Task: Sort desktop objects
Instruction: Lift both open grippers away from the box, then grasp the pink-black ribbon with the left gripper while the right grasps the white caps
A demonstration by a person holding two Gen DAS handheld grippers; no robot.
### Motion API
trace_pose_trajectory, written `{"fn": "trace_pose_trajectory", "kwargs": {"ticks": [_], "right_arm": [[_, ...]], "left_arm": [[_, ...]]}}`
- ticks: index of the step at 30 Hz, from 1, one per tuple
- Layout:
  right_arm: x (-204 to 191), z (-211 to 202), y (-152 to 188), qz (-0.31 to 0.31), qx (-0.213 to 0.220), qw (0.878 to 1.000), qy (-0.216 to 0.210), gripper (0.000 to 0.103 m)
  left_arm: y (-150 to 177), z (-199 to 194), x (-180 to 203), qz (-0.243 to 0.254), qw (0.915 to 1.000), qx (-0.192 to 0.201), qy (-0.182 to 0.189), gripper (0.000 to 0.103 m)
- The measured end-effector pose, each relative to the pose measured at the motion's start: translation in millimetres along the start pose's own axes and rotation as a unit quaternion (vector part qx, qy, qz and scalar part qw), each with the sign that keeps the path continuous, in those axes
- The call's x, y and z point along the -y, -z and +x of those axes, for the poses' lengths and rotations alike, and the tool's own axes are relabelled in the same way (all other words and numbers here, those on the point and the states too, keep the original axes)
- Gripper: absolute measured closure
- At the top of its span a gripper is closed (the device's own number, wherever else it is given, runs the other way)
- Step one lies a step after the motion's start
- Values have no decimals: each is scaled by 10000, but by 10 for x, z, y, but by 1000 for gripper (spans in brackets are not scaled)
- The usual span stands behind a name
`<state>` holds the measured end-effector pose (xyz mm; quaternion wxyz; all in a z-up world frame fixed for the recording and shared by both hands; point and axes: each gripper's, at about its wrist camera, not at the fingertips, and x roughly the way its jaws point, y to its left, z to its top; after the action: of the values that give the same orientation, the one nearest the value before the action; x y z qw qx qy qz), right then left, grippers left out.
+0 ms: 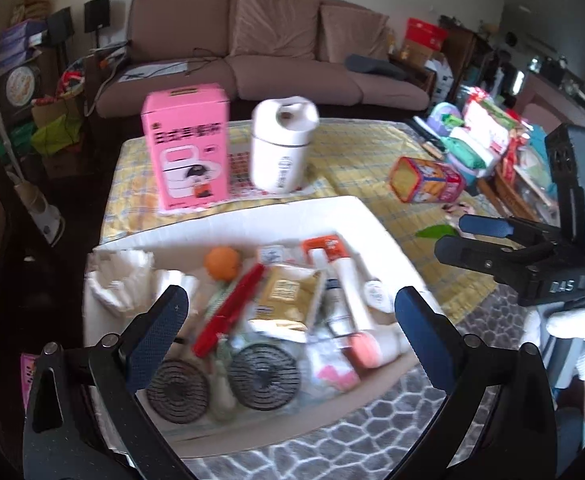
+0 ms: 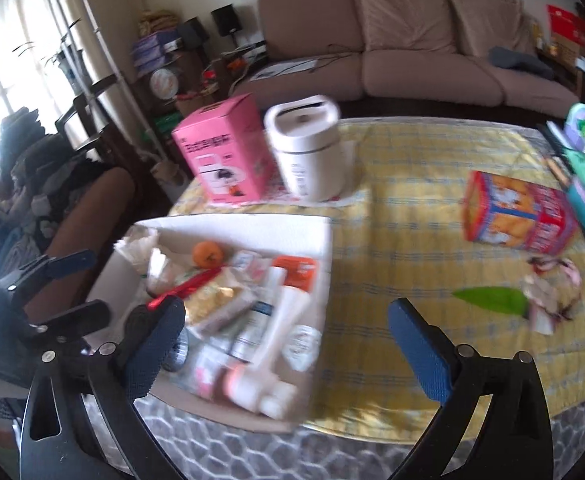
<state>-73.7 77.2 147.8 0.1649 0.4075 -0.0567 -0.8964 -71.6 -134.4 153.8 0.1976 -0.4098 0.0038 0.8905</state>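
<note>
A shallow white cardboard box (image 1: 252,216) (image 2: 228,226) lies on the yellow checked cloth, filled with small items: an orange (image 1: 221,263) (image 2: 207,254), a red pouch (image 1: 228,312), a yellow packet (image 1: 284,292), white tubes (image 1: 352,292) (image 2: 276,312), two black wire discs (image 1: 264,374). My left gripper (image 1: 290,326) hovers open over the box's near side, nothing between its fingers. My right gripper (image 2: 288,340) is open above the box's right edge and the cloth; in the left wrist view it (image 1: 458,236) appears at the right, held by a white-gloved hand (image 1: 572,320).
A pink carton (image 1: 188,148) (image 2: 224,152) and a white canister (image 1: 282,144) (image 2: 306,148) stand behind the box. A red biscuit box (image 1: 426,180) (image 2: 516,216) lies on its side, with a green leaf (image 2: 490,300) and wrappers (image 2: 552,292) nearby. Clutter fills the table's right edge; a brown sofa (image 1: 252,48) is beyond.
</note>
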Motion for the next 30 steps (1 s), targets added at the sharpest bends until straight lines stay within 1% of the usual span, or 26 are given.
{"fn": "trace_pose_trajectory", "kwargs": {"ticks": [3,5,6,7,9,10,13,16,18,20,21,26,30], "right_arm": [[346,-161,113,168,129,9991,362,0],[668,-297,189,449,276,9970,573,0],[903,-377,238,744,346,9946,639,0],[1095,-441,280,1016,394,9923,591,0],[1434,-565,368,1562,500,9857,377,1],[1614,-655,418,1816,597,9808,378,1],[2097,-910,554,2326,895,9665,616,1],[2423,-993,621,2706,1013,9552,643,10],[2561,-966,647,2829,1005,9514,684,22],[2710,-843,672,2993,919,9478,603,32],[2769,-764,678,3061,868,9467,506,34],[2987,-512,741,3249,664,9428,344,37],[3142,-544,774,3455,832,9341,346,37]], "left_arm": [[-24,55,282,229,9997,-32,104,0],[-58,117,453,331,9992,-74,221,0],[-83,169,564,367,9988,-102,303,0],[-108,228,679,405,9984,-128,380,0],[-165,375,935,537,9970,-208,508,0],[-189,442,1050,609,9963,-240,548,0],[-266,701,1455,792,9932,-376,762,0],[-325,993,1831,966,9893,-555,942,0],[-358,1225,2085,1141,9865,-663,967,0],[-371,1440,2282,1320,9837,-761,951,0],[-368,1569,2393,1443,9822,-792,905,0],[-348,2045,2761,1866,9747,-923,816,0],[-286,2356,3053,2250,9665,-915,828,0]]}}
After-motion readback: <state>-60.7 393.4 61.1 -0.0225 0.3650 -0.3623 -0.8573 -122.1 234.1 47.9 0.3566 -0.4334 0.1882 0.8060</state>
